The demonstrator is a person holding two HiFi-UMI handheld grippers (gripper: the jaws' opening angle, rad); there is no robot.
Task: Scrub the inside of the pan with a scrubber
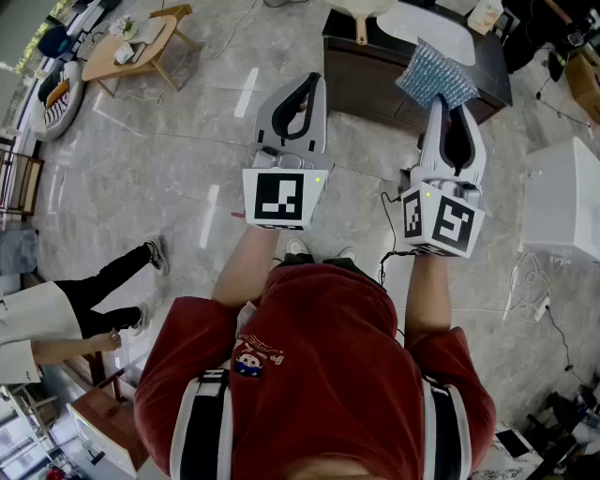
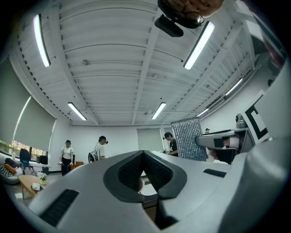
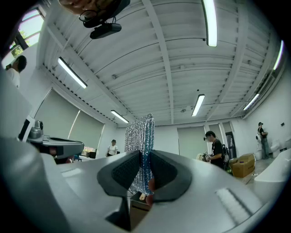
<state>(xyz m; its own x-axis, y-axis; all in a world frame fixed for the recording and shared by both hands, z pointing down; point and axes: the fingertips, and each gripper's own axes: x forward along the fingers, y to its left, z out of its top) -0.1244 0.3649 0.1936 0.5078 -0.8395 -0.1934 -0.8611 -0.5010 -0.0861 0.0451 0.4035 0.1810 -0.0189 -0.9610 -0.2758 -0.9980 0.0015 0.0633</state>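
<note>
In the head view both grippers are held up over the floor, in front of a dark table (image 1: 375, 75). My right gripper (image 1: 448, 101) is shut on a silvery mesh scrubber (image 1: 433, 73) that stands out past its tips. The right gripper view shows the scrubber (image 3: 142, 132) upright, pinched between the jaws of the right gripper (image 3: 144, 157). My left gripper (image 1: 312, 82) is shut with nothing in it; its pads meet in the left gripper view (image 2: 143, 154). A white pan (image 1: 361, 9) with a wooden handle lies on the table, cut off by the top edge.
A flat white oval thing (image 1: 436, 33) lies beside the pan. A low wooden table (image 1: 131, 47) stands at the far left, a white cabinet (image 1: 562, 197) at the right, cables (image 1: 394, 225) on the floor. A seated person's legs (image 1: 103, 281) reach in from the left. Several people stand in the room (image 2: 101, 148).
</note>
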